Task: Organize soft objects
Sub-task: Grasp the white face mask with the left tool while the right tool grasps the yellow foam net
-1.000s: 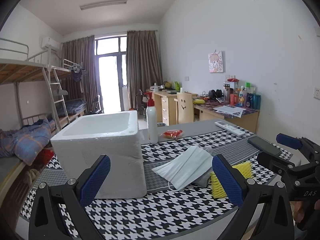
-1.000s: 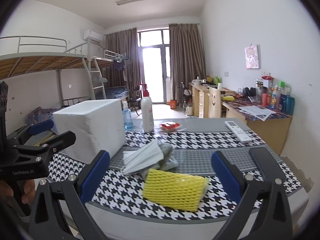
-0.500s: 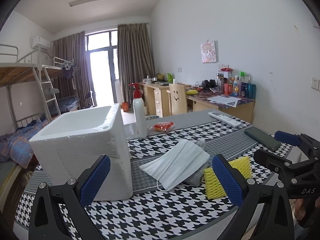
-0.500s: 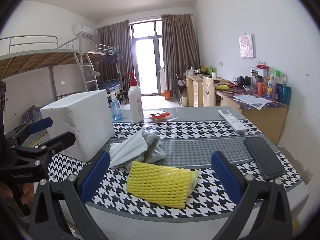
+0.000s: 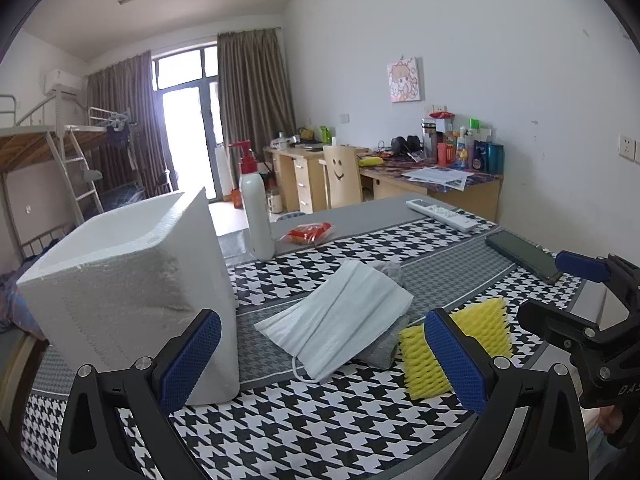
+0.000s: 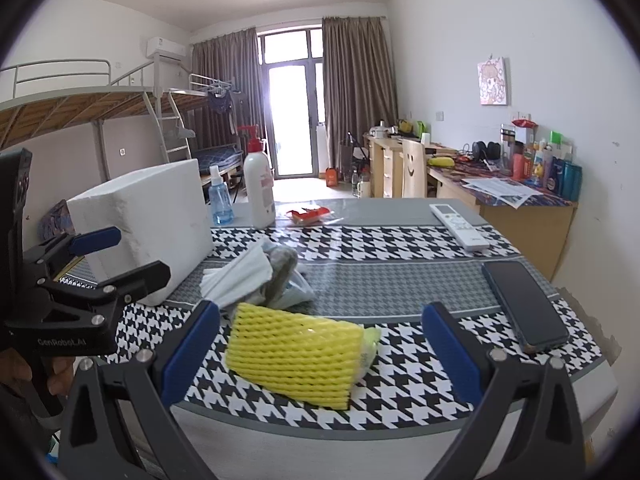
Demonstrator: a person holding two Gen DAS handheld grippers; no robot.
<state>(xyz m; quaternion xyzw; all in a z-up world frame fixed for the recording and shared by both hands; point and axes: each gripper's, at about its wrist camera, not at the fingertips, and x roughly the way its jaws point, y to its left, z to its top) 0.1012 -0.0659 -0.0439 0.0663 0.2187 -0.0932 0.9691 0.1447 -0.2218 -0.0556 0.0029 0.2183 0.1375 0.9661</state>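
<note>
Since the right tool [image 6: 320,354] is wide open around the sponge [image 6: 296,354], it should close softly, while the left tool [image 5: 322,358] waits wide open.

Ahead of your right gripper [image 6: 320,356], between its spread fingers, lies the foam net sleeve [image 6: 292,354] on the table [image 6: 400,276]. Beyond it, left of centre: the face mask [image 6: 240,276] atop the cloth [image 6: 282,268]. Further left stands the foam box [image 6: 148,220]. The phone [image 6: 522,304] lies right, the remote [image 6: 458,226] behind it.
</note>
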